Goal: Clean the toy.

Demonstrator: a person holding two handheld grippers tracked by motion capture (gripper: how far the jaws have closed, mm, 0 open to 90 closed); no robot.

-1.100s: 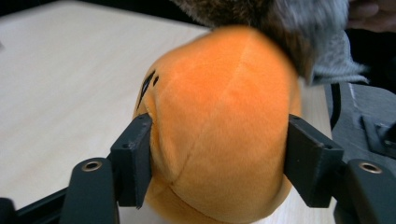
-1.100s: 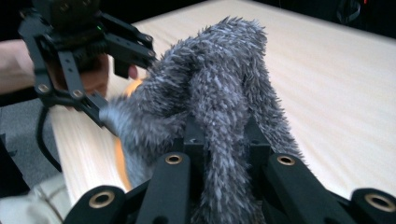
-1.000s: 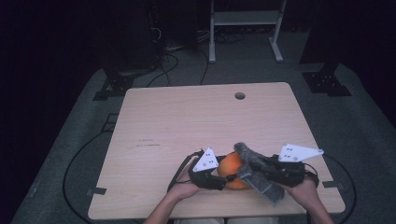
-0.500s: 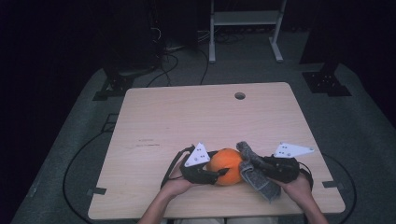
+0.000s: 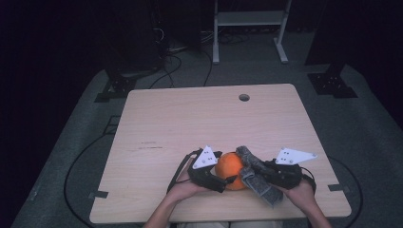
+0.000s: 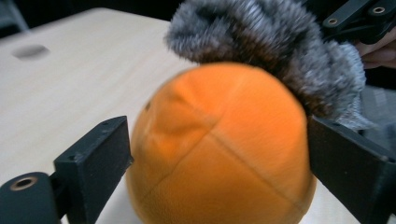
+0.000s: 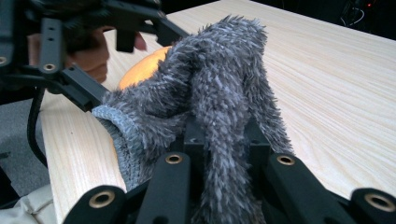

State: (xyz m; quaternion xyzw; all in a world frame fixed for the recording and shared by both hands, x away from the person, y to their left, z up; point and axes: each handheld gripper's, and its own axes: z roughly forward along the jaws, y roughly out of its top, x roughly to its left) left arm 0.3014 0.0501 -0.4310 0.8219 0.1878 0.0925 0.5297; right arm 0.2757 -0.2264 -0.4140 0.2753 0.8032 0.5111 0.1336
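Jaws of your left tool (image 5: 223, 176) have just been opening and now flank the orange ball (image 5: 230, 170) on the desk (image 5: 190, 123); your right tool (image 5: 259, 172) clamps the grey furry sock (image 5: 260, 183)

Left gripper (image 5: 222, 176) jaws just opened wide, orange plush ball (image 5: 230, 168) between them, resting on wooden table (image 5: 190, 123); right gripper (image 5: 256, 172) clamped on grey fuzzy sock (image 5: 259, 183), draped against ball's right side; both near the table's front edge.
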